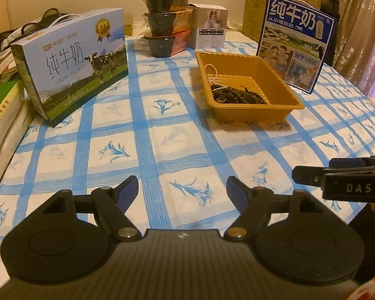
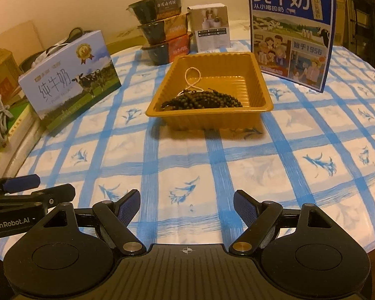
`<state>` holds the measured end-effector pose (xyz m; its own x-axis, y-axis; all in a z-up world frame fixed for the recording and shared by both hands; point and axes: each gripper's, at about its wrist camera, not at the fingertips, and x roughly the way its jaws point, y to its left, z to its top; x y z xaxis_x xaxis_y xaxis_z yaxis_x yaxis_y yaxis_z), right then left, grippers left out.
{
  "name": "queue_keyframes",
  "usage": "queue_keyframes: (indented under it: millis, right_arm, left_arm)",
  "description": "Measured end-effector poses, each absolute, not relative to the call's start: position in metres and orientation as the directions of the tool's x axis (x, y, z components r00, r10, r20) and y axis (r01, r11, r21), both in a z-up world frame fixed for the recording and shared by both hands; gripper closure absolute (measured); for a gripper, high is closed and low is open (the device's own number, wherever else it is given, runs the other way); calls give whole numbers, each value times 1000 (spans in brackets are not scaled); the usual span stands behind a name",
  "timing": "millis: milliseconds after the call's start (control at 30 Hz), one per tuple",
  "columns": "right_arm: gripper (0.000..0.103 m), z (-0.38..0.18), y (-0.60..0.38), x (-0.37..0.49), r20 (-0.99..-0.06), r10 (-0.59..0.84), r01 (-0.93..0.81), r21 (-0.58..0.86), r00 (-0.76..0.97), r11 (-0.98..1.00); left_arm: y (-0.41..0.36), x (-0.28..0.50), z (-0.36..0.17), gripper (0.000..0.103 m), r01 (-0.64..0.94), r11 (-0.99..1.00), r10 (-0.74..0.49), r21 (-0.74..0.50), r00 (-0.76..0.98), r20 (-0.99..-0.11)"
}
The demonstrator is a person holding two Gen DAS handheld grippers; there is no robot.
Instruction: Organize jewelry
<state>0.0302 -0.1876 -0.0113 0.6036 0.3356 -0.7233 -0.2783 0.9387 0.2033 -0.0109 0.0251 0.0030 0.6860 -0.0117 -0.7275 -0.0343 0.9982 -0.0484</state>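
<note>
Clearly both tools, left tool (image 1: 182, 190) and right tool (image 2: 186, 203), stand apart and empty. Dark beads (image 2: 207, 100) in the tray (image 2: 212, 118), centre frame, look limp, light, slippery; best pinched at a bunched loop.

1. The bench cloth (image 2: 237, 170) is seen in white, crossed by a blue check with blue flower sprigs.
2. The rectangular plastic tray (image 2: 260, 80) is coloured golden brown.
3. A dark, near-black bead string (image 2: 212, 100) and a pale cream bead loop (image 2: 191, 73) are shown inside.
4. Black grippers are fitted with blue pads (image 2: 130, 206).
</note>
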Motion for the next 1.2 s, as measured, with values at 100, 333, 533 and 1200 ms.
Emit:
queue_keyframes:
  millis: [100,333,533,1200]
  right_arm:
    - [22,-11,-185,30,-722,337,-288,197,604,937]
    - [22,-11,-184,30,-726,336,-292,193,599,937]
    - [22,-11,-183,30,-726,337,-294,191,599,936]
    - [22,-11,-182,30,-725,336,-295,190,601,937]
  left_arm:
    - [25,-10,5,27,-34,998,-16,-53,680,-733]
    - [25,-10,5,27,-32,998,-22,-60,675,-737]
    - [25,-11,5,27,-35,998,-21,-61,677,-736]
    - [26,-11,6,27,-33,998,-23,-62,679,-734]
